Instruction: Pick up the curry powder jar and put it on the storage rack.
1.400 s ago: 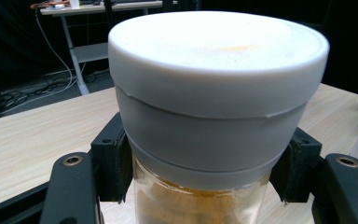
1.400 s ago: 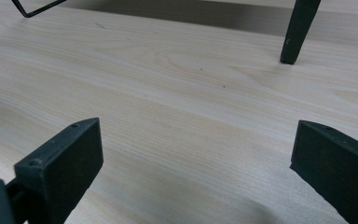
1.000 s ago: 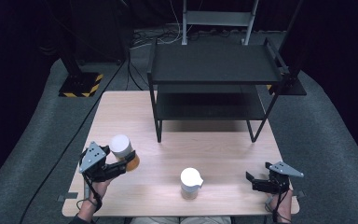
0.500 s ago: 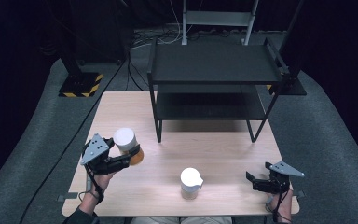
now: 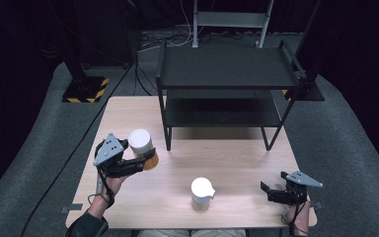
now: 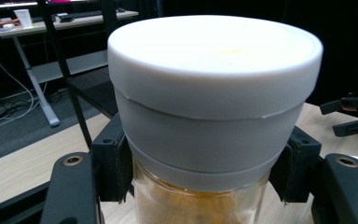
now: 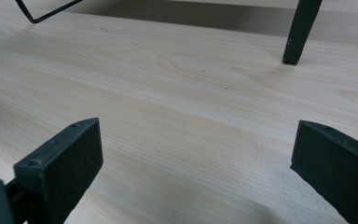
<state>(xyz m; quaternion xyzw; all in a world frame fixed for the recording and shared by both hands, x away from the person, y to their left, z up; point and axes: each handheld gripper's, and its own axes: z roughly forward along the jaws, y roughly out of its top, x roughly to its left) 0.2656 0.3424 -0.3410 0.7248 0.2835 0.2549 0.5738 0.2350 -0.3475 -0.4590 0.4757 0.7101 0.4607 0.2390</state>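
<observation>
Nearest you: your right gripper (image 5: 276, 191) rests at the table's near right corner, jaws spread wide over bare wood. Small white lidded jar (image 5: 202, 193), standing mid-table near the front edge. Your left gripper (image 5: 145, 160) pinches the glass jar with white screw lid (image 5: 142, 147); its own view reveals orange powder inside, clamped below the lid. Farthest: black two-tier metal shelf rack (image 5: 227, 74) on the pale wooden table (image 5: 237, 158).

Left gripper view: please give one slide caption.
Left gripper clamps a white-lidded jar of orange contents above the wooden table.

Glass jar (image 6: 200, 205) with matt white plastic lid (image 6: 214, 88); pale wooden table (image 5: 237, 163).
</observation>
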